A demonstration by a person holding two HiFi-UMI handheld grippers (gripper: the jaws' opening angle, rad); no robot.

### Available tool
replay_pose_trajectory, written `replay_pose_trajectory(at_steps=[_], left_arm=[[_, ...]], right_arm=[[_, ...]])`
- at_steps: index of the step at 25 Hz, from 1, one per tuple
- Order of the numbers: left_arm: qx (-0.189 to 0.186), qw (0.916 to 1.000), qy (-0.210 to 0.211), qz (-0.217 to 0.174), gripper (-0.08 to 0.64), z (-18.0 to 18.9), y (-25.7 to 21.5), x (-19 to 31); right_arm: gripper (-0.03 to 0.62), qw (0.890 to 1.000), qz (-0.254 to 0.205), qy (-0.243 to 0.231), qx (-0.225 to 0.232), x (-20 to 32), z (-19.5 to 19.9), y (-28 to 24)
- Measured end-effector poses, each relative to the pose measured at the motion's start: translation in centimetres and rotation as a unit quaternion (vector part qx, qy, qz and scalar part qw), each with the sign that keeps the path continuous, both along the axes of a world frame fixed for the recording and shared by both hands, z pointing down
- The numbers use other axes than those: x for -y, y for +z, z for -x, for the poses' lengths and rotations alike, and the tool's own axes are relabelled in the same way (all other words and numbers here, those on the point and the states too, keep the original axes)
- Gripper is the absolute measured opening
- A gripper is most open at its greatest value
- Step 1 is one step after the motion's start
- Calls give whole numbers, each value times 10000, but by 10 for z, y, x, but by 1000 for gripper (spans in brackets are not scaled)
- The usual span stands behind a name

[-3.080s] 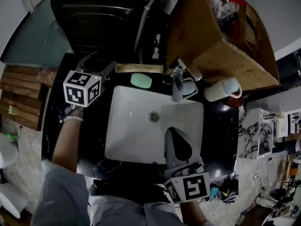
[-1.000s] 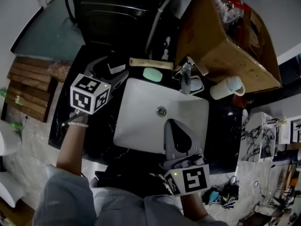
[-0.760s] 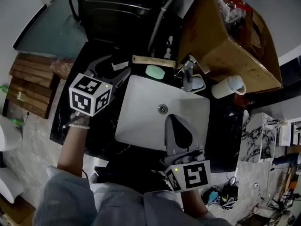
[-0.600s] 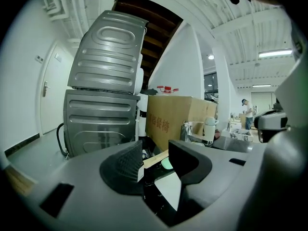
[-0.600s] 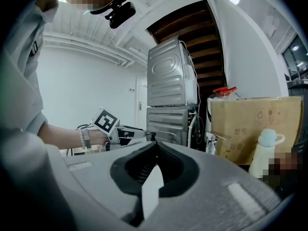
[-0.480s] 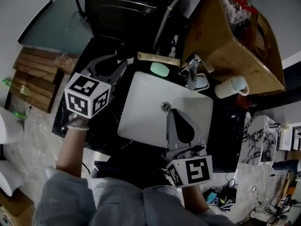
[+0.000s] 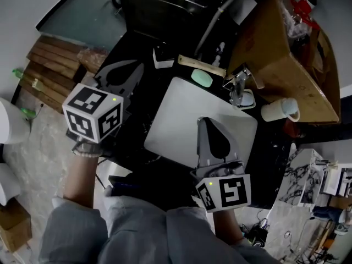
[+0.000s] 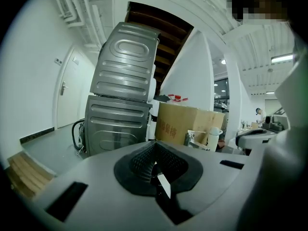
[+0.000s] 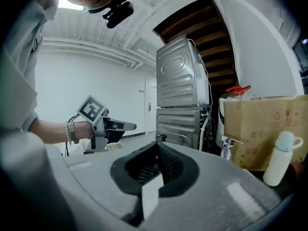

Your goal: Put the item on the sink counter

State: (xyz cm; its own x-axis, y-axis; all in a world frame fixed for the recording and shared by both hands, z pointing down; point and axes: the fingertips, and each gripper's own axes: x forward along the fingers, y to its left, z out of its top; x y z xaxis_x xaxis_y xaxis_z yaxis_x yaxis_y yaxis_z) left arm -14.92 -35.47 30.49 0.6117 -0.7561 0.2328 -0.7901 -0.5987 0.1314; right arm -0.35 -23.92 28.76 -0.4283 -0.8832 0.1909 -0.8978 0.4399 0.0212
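The item, a small white box, lies on the black sink counter behind the basin's left corner. My left gripper hangs over the counter a little to the left of the box. It is clear of the box, and its jaws are shut with nothing between them. My right gripper hovers over the front of the white basin, shut and empty. In the right gripper view the left gripper shows at the left.
A green soap and a wooden strip lie behind the basin. The tap, a white bottle and a cardboard box stand to the right. A dark washing machine is behind the counter, with wooden boards to the left.
The left gripper had the white box between open jaws. It has let the box go on the counter, drawn back to the left and shut. The head view has swung; the right gripper stays over the basin.
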Motion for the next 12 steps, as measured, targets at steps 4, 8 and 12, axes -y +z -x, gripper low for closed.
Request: replay_pose_trajectory(at_steps=[4,8,12], left_arm=[[-94,9998,-190,53,6,15,-1,-14],[-134,9993,-351,2,6,25,-2,-30],[-285,9984,-486,-38,6,32,-4,-46]], right_arm=[[-3,9998,-126,-138,1,5,7,-4],[-3,9996,-128,-257,32,6,13,-1],[-3,9995,-7,-309,65,4,17,3]])
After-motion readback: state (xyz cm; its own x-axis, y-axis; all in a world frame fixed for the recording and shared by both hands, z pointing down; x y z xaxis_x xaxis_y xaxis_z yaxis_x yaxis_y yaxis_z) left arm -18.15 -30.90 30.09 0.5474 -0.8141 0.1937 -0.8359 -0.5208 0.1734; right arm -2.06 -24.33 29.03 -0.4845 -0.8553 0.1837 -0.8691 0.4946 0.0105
